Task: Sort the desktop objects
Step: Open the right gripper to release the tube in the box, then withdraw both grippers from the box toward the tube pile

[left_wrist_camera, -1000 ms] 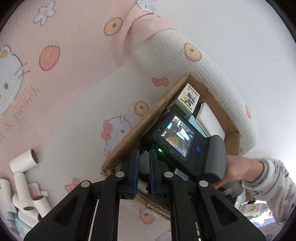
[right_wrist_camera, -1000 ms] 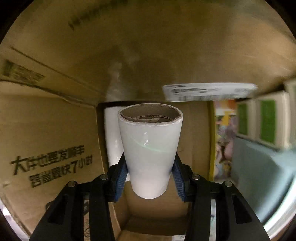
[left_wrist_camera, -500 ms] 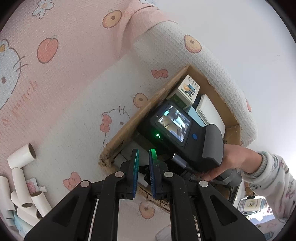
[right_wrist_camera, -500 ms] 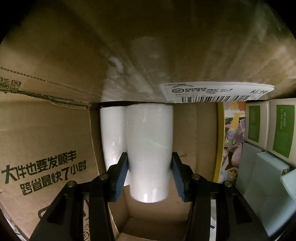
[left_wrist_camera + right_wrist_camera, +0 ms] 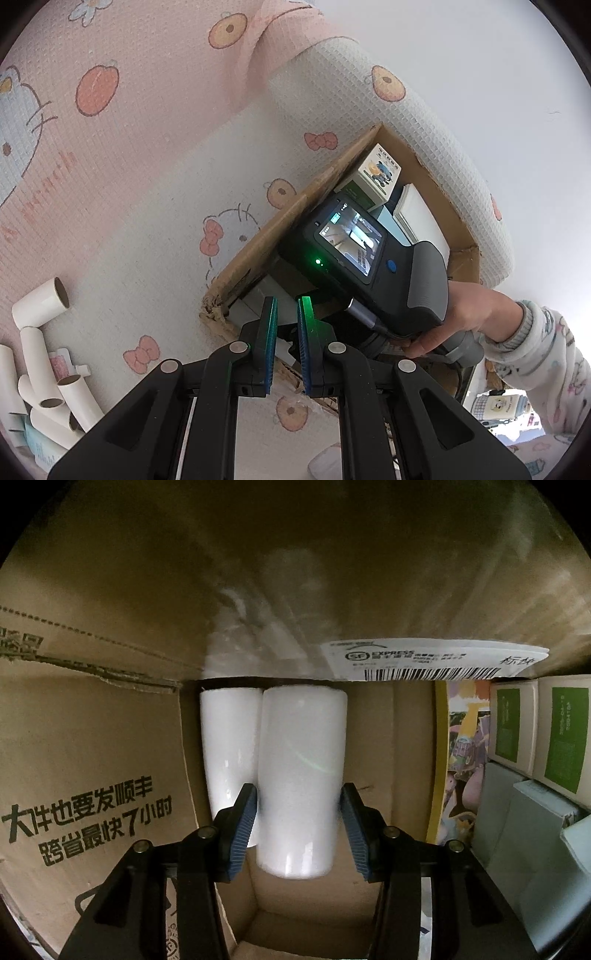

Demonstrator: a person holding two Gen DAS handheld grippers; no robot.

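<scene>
In the right wrist view my right gripper [image 5: 299, 794] reaches down inside a cardboard box [image 5: 92, 738], shut on a white paper tube [image 5: 301, 760] with a pad on each side. That tube lies close beside a second white tube [image 5: 229, 746] against the box's far wall. In the left wrist view my left gripper [image 5: 287, 306] hovers above the box's near corner [image 5: 221, 299], its blue pads almost together with nothing between them. Several loose white tubes [image 5: 40, 302] lie on the patterned cloth at the far left. A hand [image 5: 461, 317] holds the right gripper's body [image 5: 369, 258] over the box.
Green-labelled small boxes [image 5: 569, 738], a colourful booklet [image 5: 465, 760] and grey packs fill the box's right side. A shipping label [image 5: 424, 657] sticks to the far wall. A cartoon-printed carton [image 5: 380, 173] stands in the box. The pink and white cloth [image 5: 147, 147] covers the surface.
The held tube has swung from showing its open end to lying alongside the second tube deep in the box. The left gripper has barely shifted.
</scene>
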